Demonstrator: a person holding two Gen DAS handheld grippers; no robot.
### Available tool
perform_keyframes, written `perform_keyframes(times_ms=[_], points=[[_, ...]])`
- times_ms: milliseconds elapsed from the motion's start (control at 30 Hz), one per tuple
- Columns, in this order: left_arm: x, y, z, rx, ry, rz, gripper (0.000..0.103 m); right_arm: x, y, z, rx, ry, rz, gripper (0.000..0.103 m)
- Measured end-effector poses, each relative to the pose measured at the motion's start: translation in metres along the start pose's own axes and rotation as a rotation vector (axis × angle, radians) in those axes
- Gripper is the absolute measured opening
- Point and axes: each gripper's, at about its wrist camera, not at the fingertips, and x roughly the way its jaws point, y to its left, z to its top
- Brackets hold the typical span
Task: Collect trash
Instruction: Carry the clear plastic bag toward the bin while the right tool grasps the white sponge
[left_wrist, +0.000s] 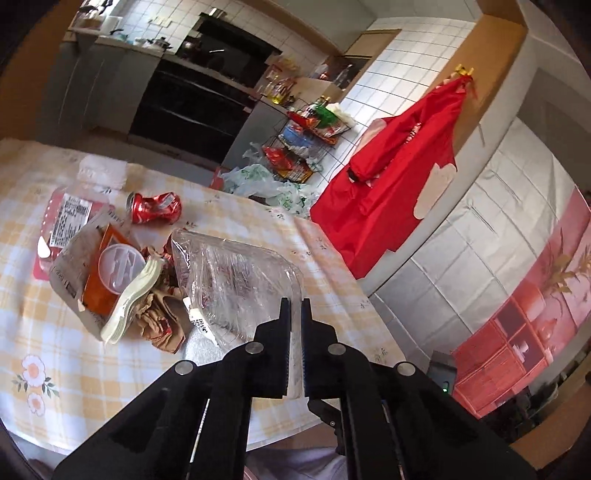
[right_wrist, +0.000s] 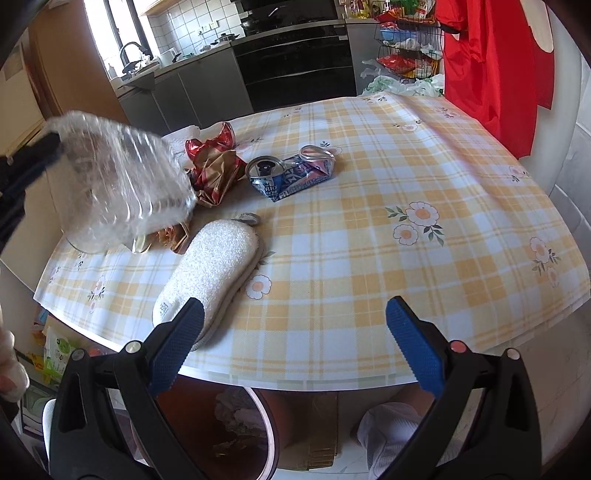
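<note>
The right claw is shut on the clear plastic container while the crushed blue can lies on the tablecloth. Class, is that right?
Not quite: the left claw is shut on the clear plastic container, as the left wrist view shows. The crushed blue can does lie on the tablecloth.

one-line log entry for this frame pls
left gripper: shut on clear plastic clamshell, lifted off table | right gripper: open, empty, at near table edge | crushed blue can: on table

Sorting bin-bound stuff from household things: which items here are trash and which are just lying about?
Trash:
clear plastic container, held by left gripper
red can
blue can
brown wrapper

Lying about:
white slipper
red apron
</note>
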Motion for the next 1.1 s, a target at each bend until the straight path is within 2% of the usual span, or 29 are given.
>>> perform_keyframes(times_ms=[200,400,500,600,767,933,1100], points=[[-0.007,-0.014,0.003,0.065,0.001,-0.085,0.005,0.0,0.004,-0.001,-0.008,0.0,0.006,0.097],[-0.04,-0.025,0.016,0.128,-0.08,-0.085,0.005,0.001,0.008,-0.001,-0.014,0.008,0.005,0.097],[-0.067,-0.023,0.02,0.163,-0.136,-0.038,0.005,0.009,0.014,-0.001,-0.02,0.025,0.014,0.097],[-0.095,-0.012,0.012,0.17,-0.174,0.041,0.005,0.023,0.023,0.002,-0.012,0.048,0.039,0.097],[-0.127,0.021,-0.019,0.102,-0.163,0.165,0.005,0.062,0.064,0.015,-0.042,0.091,0.066,0.097],[-0.149,0.05,-0.044,0.015,-0.14,0.26,0.005,0.105,0.097,0.029,-0.009,0.138,-0.003,0.097],[-0.16,0.067,-0.059,-0.014,-0.119,0.294,0.005,0.132,0.115,0.032,-0.063,0.176,-0.199,0.097]])
